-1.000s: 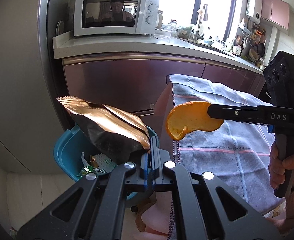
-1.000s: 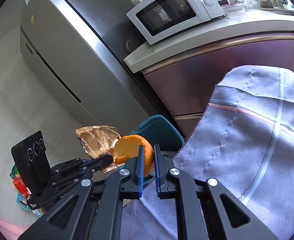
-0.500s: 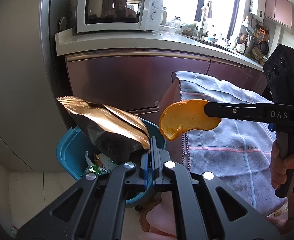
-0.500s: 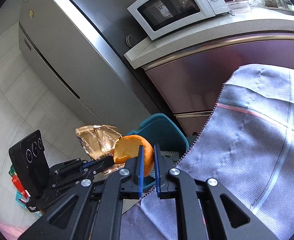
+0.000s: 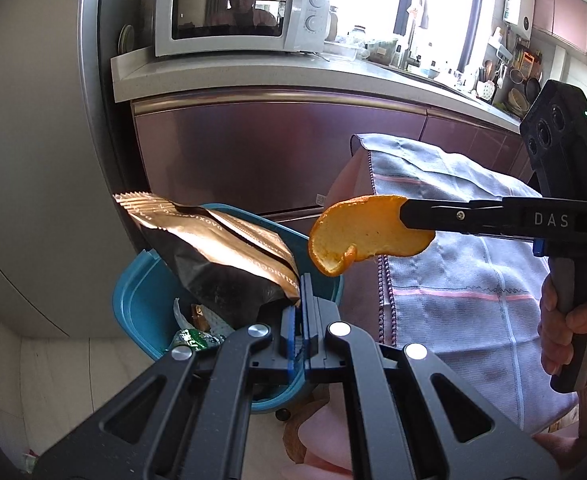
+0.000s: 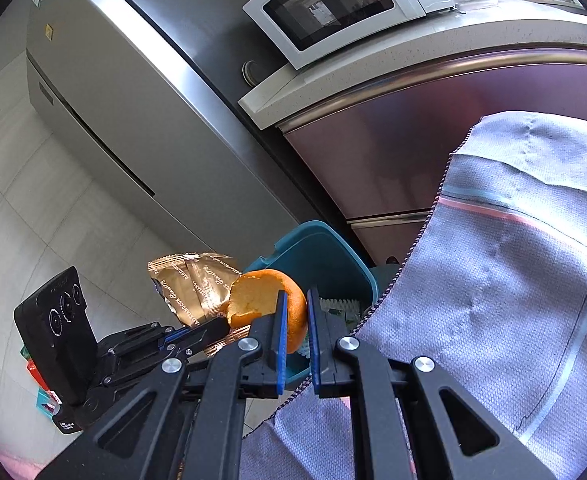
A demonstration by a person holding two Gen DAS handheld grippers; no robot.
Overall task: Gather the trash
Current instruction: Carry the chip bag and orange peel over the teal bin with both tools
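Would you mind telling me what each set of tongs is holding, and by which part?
The left tongs pinch the copper snack bag at its lower corner. The right tongs clamp the orange peel at one end, above the teal bin.

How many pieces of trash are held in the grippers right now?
2: a foil snack bag in the left gripper, an orange peel in the right gripper.

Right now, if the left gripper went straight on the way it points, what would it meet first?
Probably the open teal plastic bin: the left gripper, shut on the copper foil snack bag, points down into it, towards the wrappers inside. Depth is uncertain.
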